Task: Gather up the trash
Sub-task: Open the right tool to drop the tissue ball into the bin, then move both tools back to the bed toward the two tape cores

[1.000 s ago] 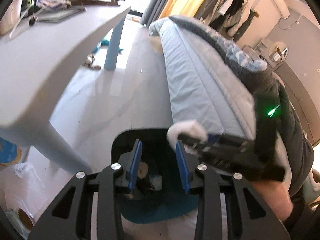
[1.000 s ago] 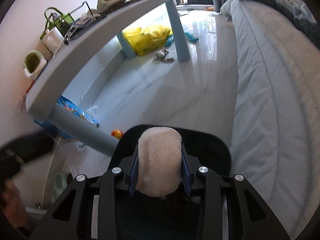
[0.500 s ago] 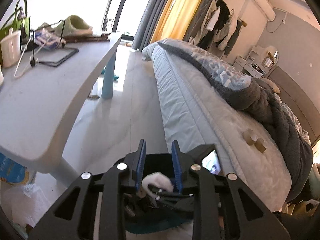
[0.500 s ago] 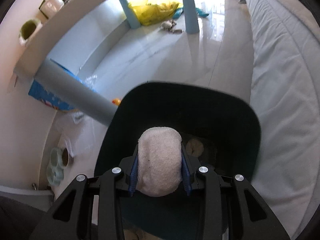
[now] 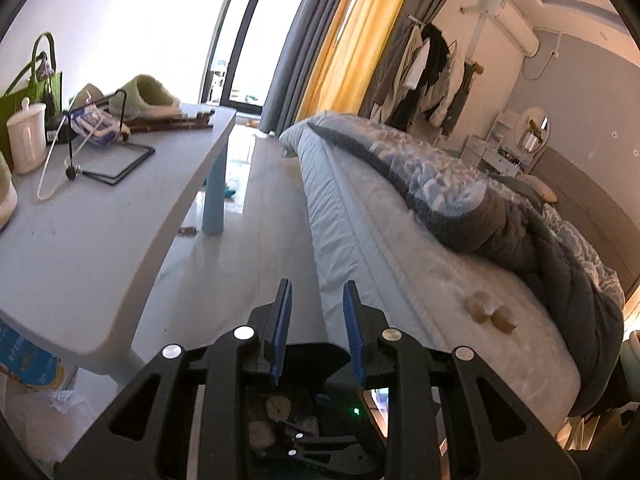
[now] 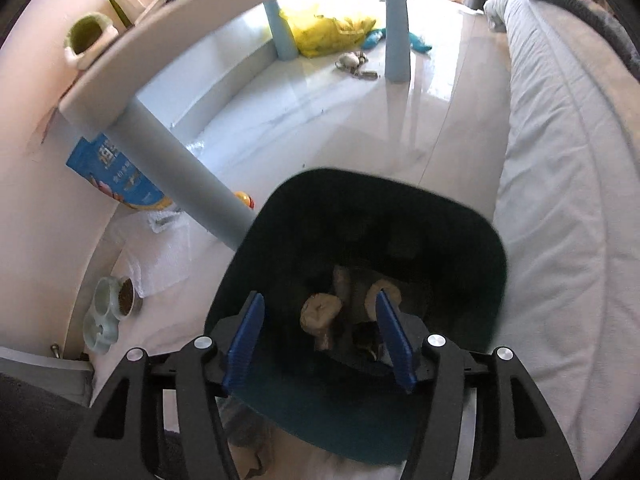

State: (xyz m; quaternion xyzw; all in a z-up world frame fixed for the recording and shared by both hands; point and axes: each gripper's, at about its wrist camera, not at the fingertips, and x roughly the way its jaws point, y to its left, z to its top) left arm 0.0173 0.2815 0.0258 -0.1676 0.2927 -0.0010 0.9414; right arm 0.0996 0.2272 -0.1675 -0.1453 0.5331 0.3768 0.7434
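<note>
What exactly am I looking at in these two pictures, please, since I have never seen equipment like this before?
No robot here: a person holds a two-finger gripper in each hand, and a fisheye camera on each looks forward along its blue-padded fingers.

The left-hand view shows the left gripper open and holding nothing, aimed along the floor between a grey table and a bed. Two small tan pieces lie on the mattress. The table carries a white lidded cup and a green slipper.

The right-hand view looks down: the right gripper is open and empty above a dark bin standing on the floor beside the bed, with several pale scraps in it.
</note>
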